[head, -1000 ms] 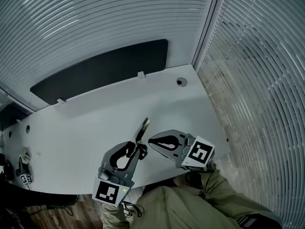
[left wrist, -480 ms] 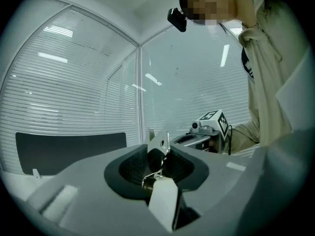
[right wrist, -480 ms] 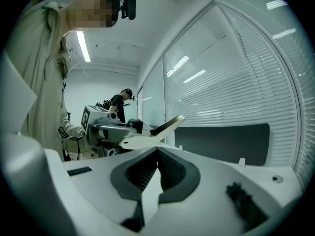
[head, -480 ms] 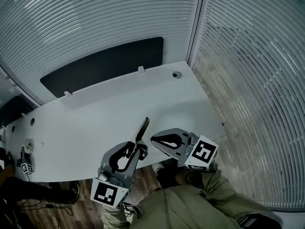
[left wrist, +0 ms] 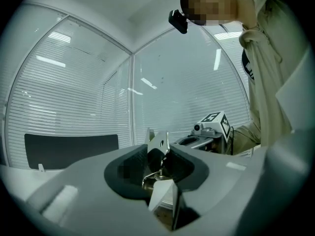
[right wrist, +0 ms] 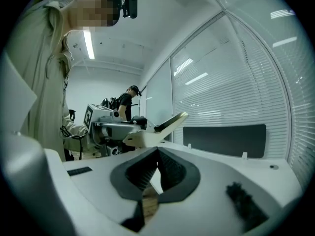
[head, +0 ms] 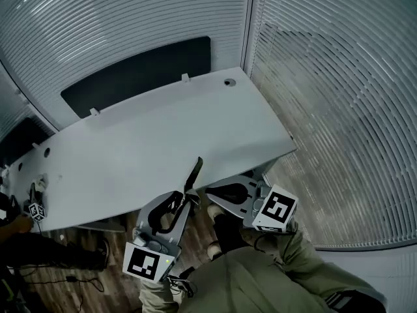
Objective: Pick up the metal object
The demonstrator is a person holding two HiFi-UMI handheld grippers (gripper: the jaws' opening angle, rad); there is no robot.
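Note:
The metal object (head: 194, 173), a thin flat strip with a hole near its tip, stands up out of my left gripper (head: 188, 203), whose jaws are shut on its lower end. In the left gripper view the metal object (left wrist: 158, 145) sits pinched between the dark pads. My right gripper (head: 210, 192) is just right of it, jaws shut with nothing held. In the right gripper view the pads of the right gripper (right wrist: 157, 154) meet, and the metal object (right wrist: 170, 122) shows beyond them. Both grippers hang in front of the white table (head: 150, 142), past its near edge.
A black panel (head: 137, 74) stands along the table's far edge, with slatted blinds (head: 326, 96) behind and to the right. Wooden floor (head: 85, 269) shows below the table edge. A marker cube (head: 36, 210) sits at the table's left end. Another person (right wrist: 125, 101) stands in the background.
The view has pulled back from the table. Both grippers, first over the tabletop, now hang past its near edge. The left gripper has kept the metal object throughout.

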